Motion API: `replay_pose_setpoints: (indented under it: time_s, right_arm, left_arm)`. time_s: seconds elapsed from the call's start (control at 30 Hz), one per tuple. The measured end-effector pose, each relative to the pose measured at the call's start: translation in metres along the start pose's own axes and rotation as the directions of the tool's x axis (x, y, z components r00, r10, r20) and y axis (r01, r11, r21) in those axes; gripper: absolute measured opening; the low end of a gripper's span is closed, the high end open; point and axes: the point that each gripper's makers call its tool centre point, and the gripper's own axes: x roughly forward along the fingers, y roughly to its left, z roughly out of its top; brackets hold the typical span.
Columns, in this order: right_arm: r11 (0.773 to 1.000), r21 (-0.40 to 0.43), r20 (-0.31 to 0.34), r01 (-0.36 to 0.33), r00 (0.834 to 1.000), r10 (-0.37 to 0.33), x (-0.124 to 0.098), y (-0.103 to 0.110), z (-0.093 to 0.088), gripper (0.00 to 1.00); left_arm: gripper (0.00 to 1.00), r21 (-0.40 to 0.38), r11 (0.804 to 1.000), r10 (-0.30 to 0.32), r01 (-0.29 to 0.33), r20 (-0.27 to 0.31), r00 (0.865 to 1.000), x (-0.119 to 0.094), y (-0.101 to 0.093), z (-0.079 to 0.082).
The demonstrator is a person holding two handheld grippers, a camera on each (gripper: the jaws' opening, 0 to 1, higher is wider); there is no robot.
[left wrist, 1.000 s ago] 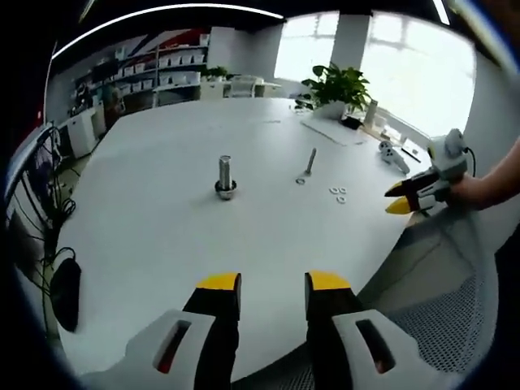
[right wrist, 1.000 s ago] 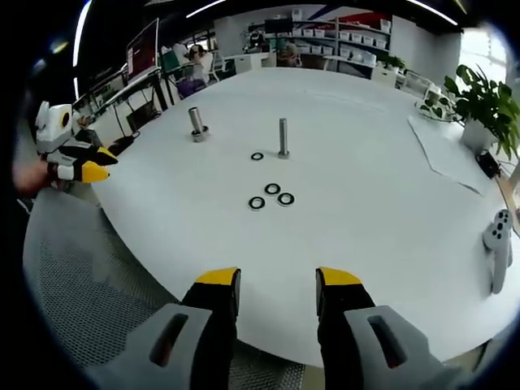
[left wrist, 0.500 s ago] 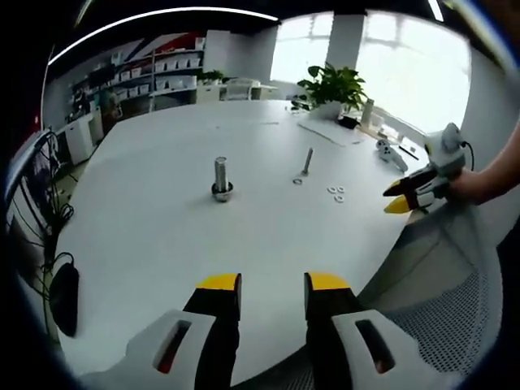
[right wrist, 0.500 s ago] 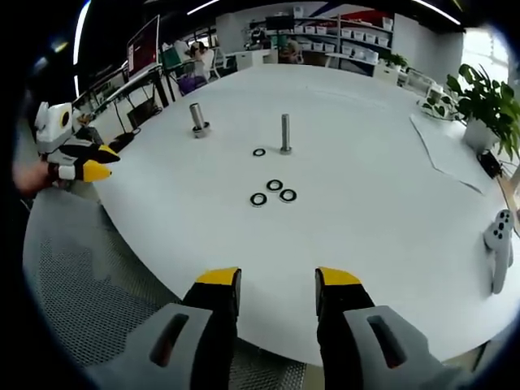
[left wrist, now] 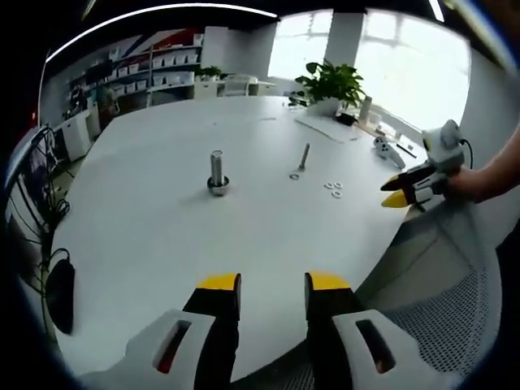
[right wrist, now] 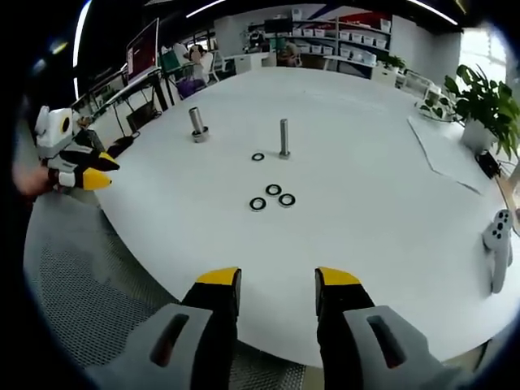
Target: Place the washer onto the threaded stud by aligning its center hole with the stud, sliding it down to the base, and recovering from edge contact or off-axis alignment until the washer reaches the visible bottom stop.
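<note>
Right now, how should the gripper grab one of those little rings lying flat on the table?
Pinch a washer across its outer rim, coming straight down from above. It lies flat on the white table, so there is no side to hold; the gripper needs opposite edges. This one is the nearest of the three and has bare table on its near side. The right gripper is open and empty.

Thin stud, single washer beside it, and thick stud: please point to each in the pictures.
Thin stud [right wrist: 284, 137], right gripper view, middle of its shaft.
Single washer [right wrist: 257, 157], right gripper view, on its ring.
Thick stud [left wrist: 216, 166], left gripper view, on its upper shaft.
</note>
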Motion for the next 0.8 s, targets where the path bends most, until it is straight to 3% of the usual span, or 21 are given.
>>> replay_pose_setpoints:
  time_s: [0.4, 0.8]
  right_arm:
    - [1.000, 0.001, 0.006, 0.008, 1.000, -0.008, -0.0013, -0.0012, 0.0021, 0.39]
    - [1.000, -0.025, -0.027, -0.005, 1.000, 0.004, 0.0009, 0.0021, -0.0034, 0.39]
  left_arm:
    - [0.30, 0.014, 1.000, 0.011, -0.011, 0.013, 1.000, -0.0009, 0.0020, 0.0007]
    - [0.31, -0.023, 1.000, 0.012, -0.012, 0.016, 1.000, -0.0007, 0.0041, 0.0006]
